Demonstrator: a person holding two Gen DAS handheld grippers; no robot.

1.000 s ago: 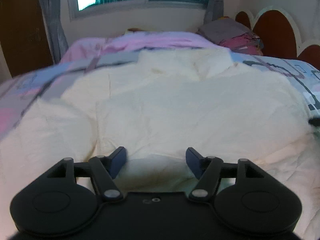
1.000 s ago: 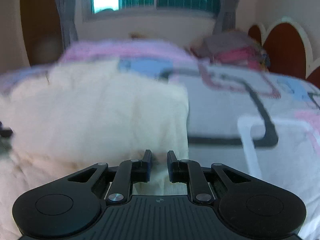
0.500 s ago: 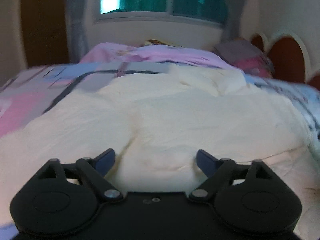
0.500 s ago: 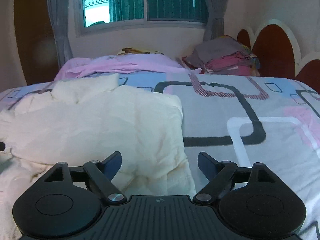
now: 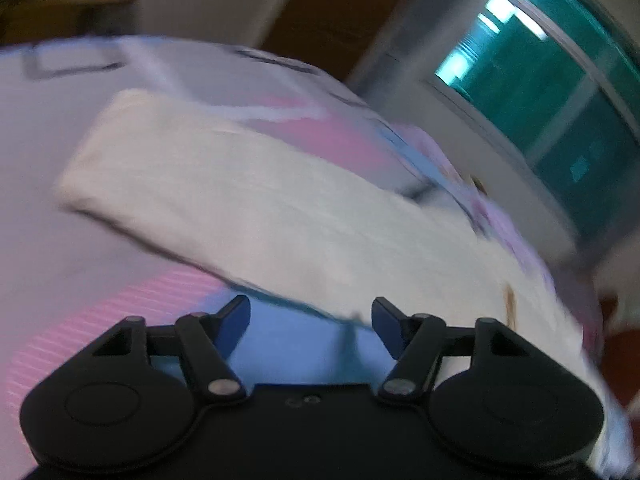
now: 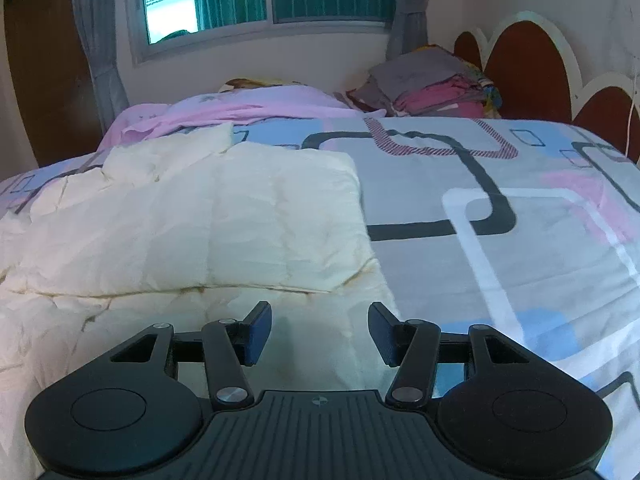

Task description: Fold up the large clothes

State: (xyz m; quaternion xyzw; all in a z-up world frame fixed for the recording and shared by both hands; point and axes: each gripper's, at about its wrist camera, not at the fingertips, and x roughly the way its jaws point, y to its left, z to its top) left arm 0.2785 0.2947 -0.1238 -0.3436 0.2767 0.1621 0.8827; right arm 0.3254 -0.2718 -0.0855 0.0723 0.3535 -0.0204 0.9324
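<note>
While the cream garment (image 6: 192, 224) lies folded over itself on the bed (image 6: 520, 248), the right tongs (image 6: 319, 330) gape wide and empty above its near right corner. Beyond the garment's left edge, the left tongs (image 5: 311, 322) hang tilted, equally wide and empty.

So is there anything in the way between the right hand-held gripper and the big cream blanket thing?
Nothing visible. The right hand-held gripper is open, right over the cream garment, with only its own fabric below the fingers. The stack of folded clothes sits far back by the headboard.
</note>
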